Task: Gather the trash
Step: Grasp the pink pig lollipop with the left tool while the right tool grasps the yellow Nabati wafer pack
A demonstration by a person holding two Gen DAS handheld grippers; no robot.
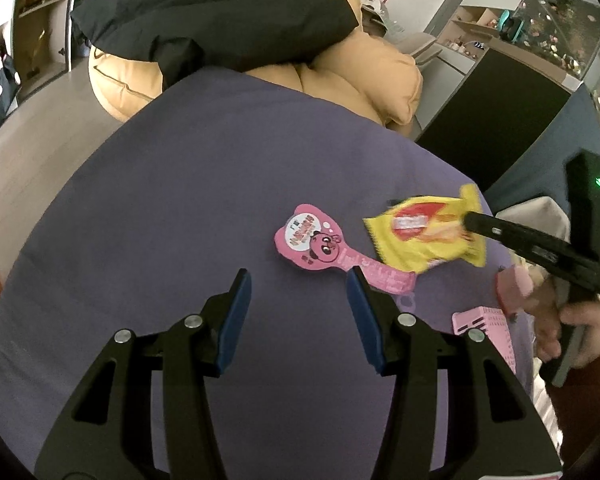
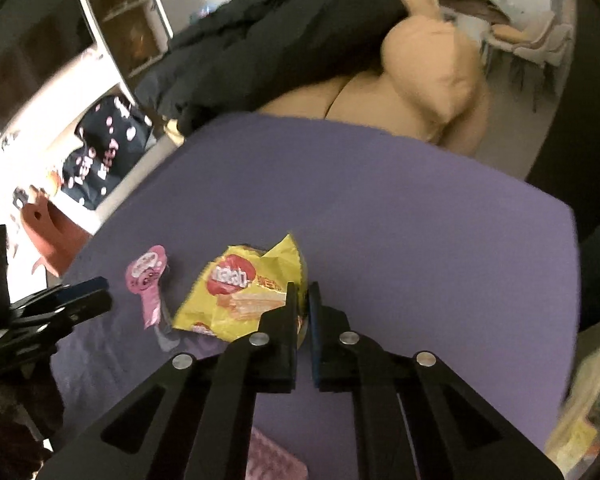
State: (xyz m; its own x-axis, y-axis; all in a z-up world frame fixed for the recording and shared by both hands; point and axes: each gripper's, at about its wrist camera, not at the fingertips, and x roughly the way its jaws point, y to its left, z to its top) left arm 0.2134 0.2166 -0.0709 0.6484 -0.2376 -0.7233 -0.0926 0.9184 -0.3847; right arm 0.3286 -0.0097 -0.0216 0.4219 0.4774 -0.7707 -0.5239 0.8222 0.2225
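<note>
Purple cloth-covered table (image 1: 180, 208) fills mid-frame in both views; black jacket (image 1: 220, 12) over tan cushions (image 1: 380, 80) along the top. Crinkled yellow foil snack wrapper (image 2: 244, 292) sits lower centre of the right wrist view, right gripper (image 2: 303, 296) clenched on its right edge (thin pinch, near the corner). Pink bear-shaped paper wrapper (image 1: 320, 248) lies flat just left of it, tail partly under the yellow one. Left gripper (image 1: 300, 280) released, empty, hovering by the pink one. Risk: foil tears or slips free on lift, or drags the pink wrapper along.
</note>
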